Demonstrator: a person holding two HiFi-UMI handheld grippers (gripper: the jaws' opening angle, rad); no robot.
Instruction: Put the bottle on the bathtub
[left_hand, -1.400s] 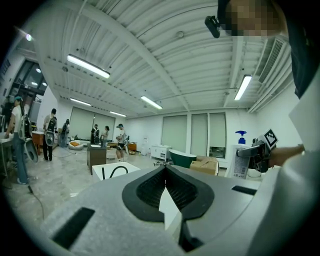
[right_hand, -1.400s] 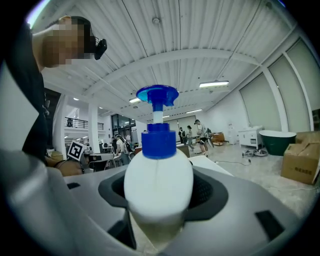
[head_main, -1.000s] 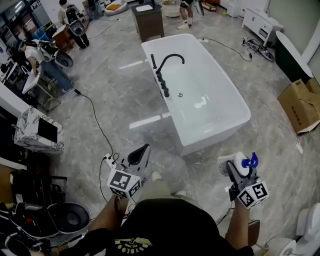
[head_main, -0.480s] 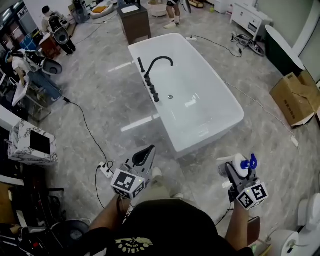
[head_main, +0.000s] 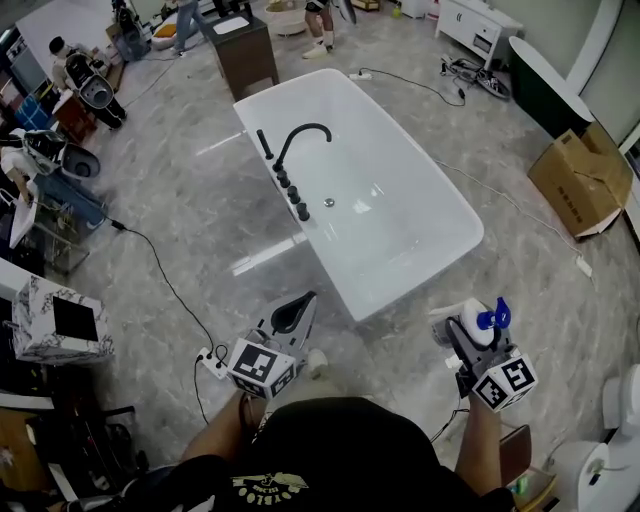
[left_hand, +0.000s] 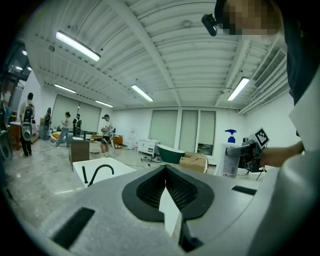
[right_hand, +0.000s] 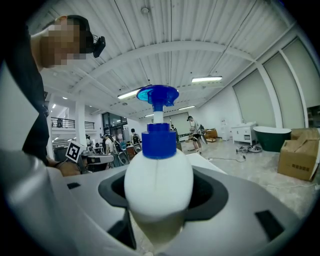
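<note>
A white pump bottle with a blue cap (head_main: 478, 325) (right_hand: 158, 180) (left_hand: 229, 157) is held upright in my right gripper (head_main: 470, 338) (right_hand: 159, 200), whose jaws are shut on its body, low at the right of the head view. The white bathtub (head_main: 452, 243) with a black curved tap (head_main: 297, 138) stands ahead on the grey floor; its near end is a short way beyond both grippers. It also shows small in the left gripper view as the bathtub (left_hand: 107, 167). My left gripper (head_main: 293, 314) (left_hand: 165, 187) is shut with nothing in it, pointing toward the tub's near left corner.
A cardboard box (head_main: 580, 180) lies at the right, a dark tub (head_main: 545, 85) beyond it. A cable and power strip (head_main: 210, 362) run across the floor at left. A dark cabinet (head_main: 241, 45) stands past the bathtub. People and equipment crowd the far left.
The view has moved forward and to the right; the bathtub now lies nearer and more centred. Both grippers keep their hold and pose, the bottle still in the right one.
</note>
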